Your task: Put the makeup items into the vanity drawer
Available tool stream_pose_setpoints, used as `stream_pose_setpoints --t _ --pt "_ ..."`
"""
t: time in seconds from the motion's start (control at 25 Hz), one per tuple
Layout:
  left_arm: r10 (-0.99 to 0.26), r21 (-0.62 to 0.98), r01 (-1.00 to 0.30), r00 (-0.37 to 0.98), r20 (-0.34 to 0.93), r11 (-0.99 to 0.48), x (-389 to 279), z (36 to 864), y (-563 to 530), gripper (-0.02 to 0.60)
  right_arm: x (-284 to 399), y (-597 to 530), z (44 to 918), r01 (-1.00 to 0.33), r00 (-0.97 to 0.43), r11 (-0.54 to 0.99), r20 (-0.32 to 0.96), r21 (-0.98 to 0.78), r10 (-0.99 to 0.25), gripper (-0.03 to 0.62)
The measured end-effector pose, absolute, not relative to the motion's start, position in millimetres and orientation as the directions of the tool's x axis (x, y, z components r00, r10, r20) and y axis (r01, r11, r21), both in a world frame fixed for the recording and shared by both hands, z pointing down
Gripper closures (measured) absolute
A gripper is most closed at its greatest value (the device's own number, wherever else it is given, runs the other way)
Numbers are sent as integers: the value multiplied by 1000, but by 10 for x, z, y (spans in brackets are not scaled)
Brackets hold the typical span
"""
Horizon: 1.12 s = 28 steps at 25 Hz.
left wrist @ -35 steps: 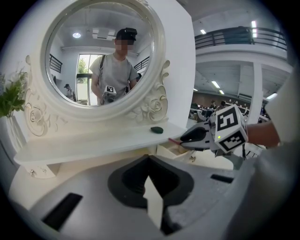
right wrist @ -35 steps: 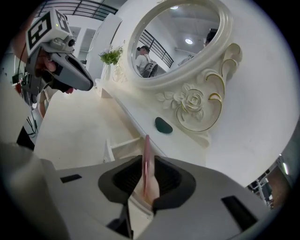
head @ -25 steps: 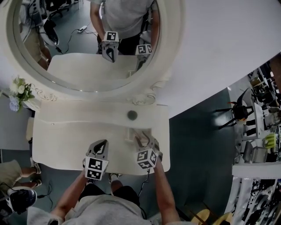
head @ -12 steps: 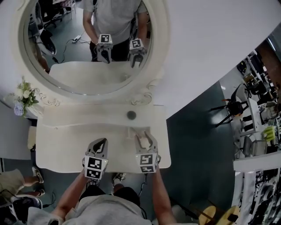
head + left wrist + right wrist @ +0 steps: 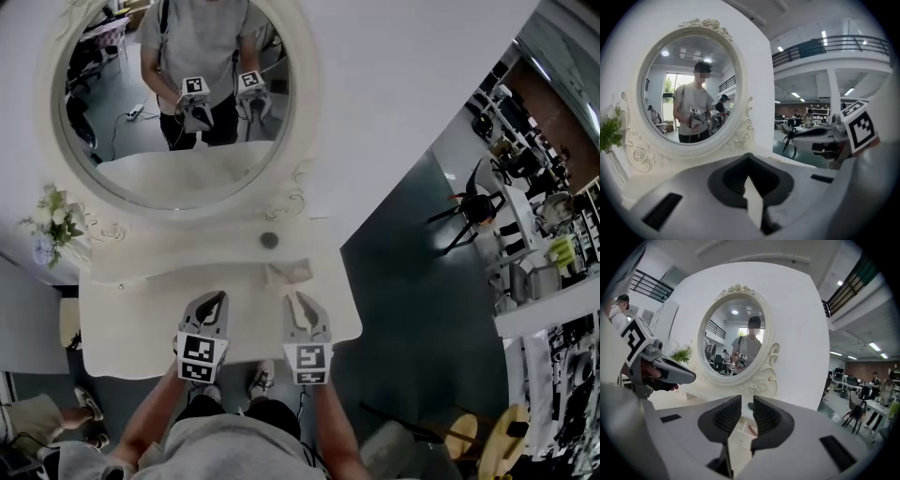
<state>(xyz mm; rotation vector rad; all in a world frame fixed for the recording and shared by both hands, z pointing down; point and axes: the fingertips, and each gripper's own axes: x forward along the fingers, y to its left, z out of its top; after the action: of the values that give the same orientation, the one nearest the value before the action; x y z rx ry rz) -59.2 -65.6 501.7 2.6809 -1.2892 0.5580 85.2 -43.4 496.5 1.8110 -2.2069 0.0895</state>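
Observation:
On the white vanity top [image 5: 141, 300] a small dark round item [image 5: 270, 240] lies near the mirror's foot. A small open compartment [image 5: 289, 273] with something pinkish inside sits just in front of it, also visible past the right jaws [image 5: 743, 427]. Both grippers hover over the table's near edge. My left gripper [image 5: 216, 302] [image 5: 749, 161] has its pads meeting and holds nothing. My right gripper [image 5: 302, 305] [image 5: 746, 413] points toward the compartment; its jaws have just been closing to a narrow gap, with nothing between them.
A large oval mirror [image 5: 178, 94] in a carved white frame stands behind the table and reflects the person and both grippers. A vase of flowers [image 5: 47, 220] stands at the table's left end. To the right are grey floor and a dark chair [image 5: 469, 208].
Both grippers have lifted off the tabletop toward the near edge. The right gripper has rolled upright and its jaws have narrowed from wide open.

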Motion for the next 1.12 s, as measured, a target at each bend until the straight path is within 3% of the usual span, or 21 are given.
stream_pose_setpoints --t 0.12,0.4,1.12 --pt "-718 -62 -754 592 365 -653 -634 4958 -551 581 807 -232 4890 -976 -138 172 235 133 -962 541" --pt "-697 -70 -722 632 339 -688 -703 4876 -355 581 717 173 4832 -987 -81 108 212 121 -974 571" --pt "-632 -80 -646 701 330 -759 -465 4773 -75 581 817 558 4780 -993 -11 35 203 115 -979 574"
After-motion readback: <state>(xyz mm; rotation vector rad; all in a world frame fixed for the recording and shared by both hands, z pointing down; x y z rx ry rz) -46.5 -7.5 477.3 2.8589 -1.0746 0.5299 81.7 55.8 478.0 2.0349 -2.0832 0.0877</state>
